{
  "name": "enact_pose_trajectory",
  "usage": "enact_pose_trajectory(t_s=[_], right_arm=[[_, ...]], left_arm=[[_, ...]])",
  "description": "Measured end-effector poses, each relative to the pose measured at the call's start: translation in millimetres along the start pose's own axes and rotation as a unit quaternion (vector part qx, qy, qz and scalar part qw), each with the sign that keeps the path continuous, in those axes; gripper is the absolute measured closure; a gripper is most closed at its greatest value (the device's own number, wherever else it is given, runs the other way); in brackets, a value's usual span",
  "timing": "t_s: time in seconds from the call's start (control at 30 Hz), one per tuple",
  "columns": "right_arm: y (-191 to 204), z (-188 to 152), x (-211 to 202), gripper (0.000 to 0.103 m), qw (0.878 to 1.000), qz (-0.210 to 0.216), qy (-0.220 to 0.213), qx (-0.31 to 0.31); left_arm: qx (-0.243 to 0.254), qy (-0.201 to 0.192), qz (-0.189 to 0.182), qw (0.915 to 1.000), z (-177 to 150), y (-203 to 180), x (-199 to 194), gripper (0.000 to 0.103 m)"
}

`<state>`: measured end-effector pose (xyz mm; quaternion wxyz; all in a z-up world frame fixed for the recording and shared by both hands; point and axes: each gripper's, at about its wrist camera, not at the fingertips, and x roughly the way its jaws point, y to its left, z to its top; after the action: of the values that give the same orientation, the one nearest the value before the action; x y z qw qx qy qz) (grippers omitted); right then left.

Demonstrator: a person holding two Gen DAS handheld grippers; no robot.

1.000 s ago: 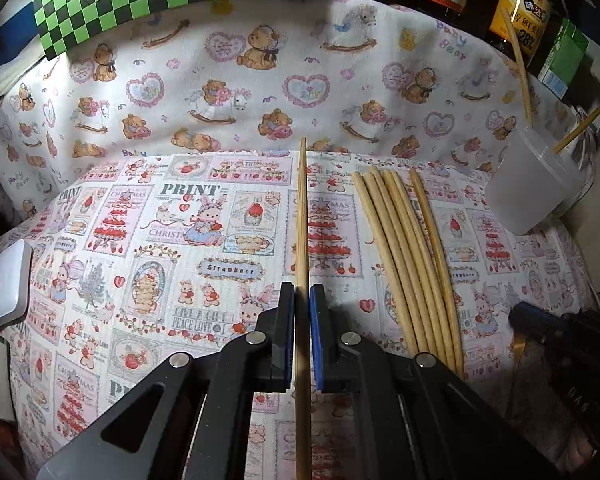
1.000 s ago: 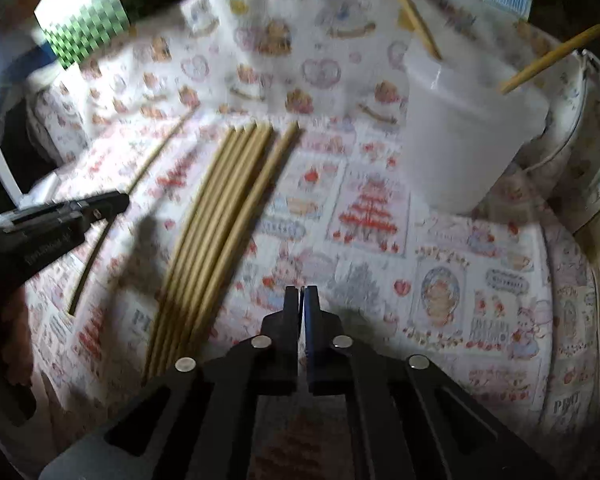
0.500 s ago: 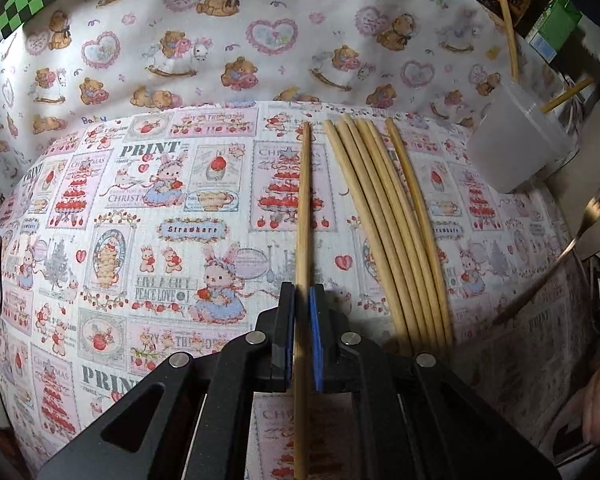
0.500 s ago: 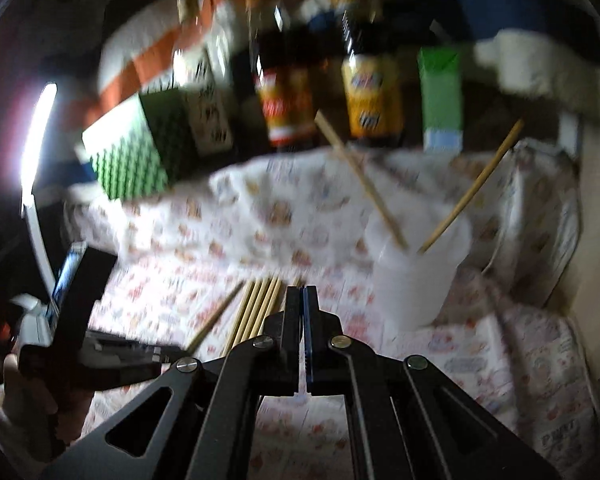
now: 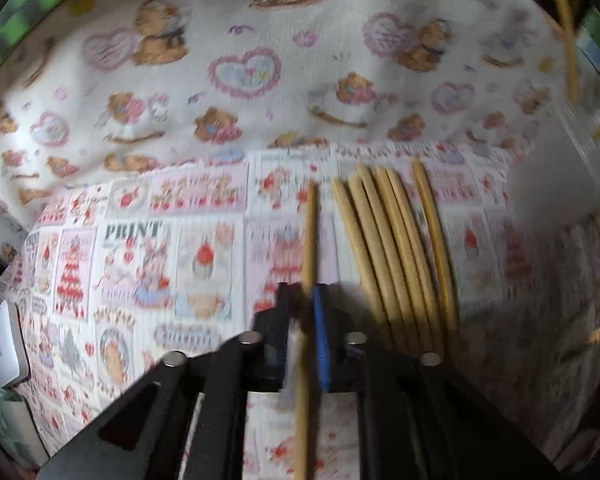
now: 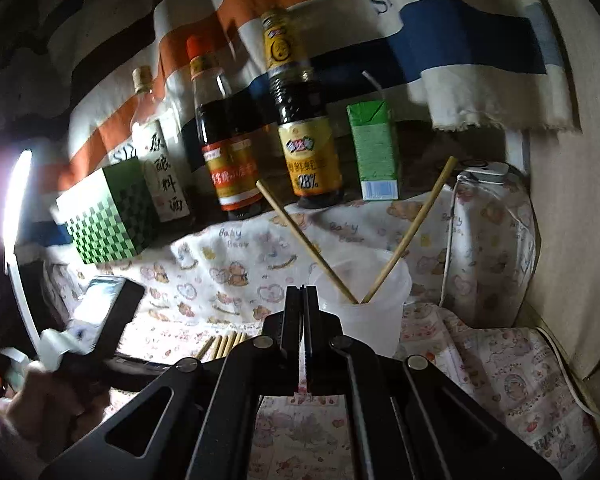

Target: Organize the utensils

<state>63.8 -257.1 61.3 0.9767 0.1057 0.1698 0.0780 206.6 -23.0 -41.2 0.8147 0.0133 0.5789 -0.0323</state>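
- Bamboo chopstick [image 5: 309, 240] sits pinched between the closed fingers of the left gripper [image 5: 305, 312]; it runs straight ahead past the tips and back beneath the body, so the hold is near mid-length.
- Risk: a thin round stick in narrow pads can pivot or slip if swung quickly. The left view is blurred, consistent with movement, so the stick may arrive tilted.
- Just right of the left gripper, five more loose chopsticks [image 5: 396, 248] lie side by side on the printed cloth [image 5: 180, 240]. Risk: a low sweep rightwards could scatter them.
- Right gripper [image 6: 303, 332] is raised, level, pointing at the back wall; fingers pressed together with nothing between them.
- Directly ahead and slightly right of the right gripper stands the translucent cup [image 6: 374, 320], holding two chopsticks [image 6: 404, 240] leaning apart. Risk: the light cup could tip if nudged by an incoming stick or by the right gripper close beside it.
- Farther ahead, sauce bottles [image 6: 308, 120] and a green carton [image 6: 374, 148] line the wall, well apart from the work.
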Motion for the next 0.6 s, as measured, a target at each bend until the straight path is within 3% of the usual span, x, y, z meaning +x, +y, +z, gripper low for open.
enact_pose_trajectory(t_s=[0.13,0.3,0.37,0.47,0.6], right_arm=[[-11,5,-7,0.101,1.000,-0.003,-0.017,0.020],[-29,12,-22,0.101,0.996,0.016,-0.058,0.065],[-35,14,-28,0.101,0.994,0.023,-0.074,0.076],[-40,16,-36,0.101,0.992,0.022,-0.096,0.084],[-47,19,-39,0.101,0.988,0.012,-0.121,0.095]], left_arm=[[-0.004,-0.063,0.018,0.9979,6,-8,-33,0.097],[-0.009,-0.147,-0.001,0.9891,-1,-12,-111,0.097],[-0.010,-0.195,-0.003,0.9807,-7,-10,-151,0.097],[-0.028,-0.286,-0.010,0.9579,-18,-12,-212,0.098],[-0.032,-0.357,-0.045,0.9326,-25,-19,-265,0.098]])
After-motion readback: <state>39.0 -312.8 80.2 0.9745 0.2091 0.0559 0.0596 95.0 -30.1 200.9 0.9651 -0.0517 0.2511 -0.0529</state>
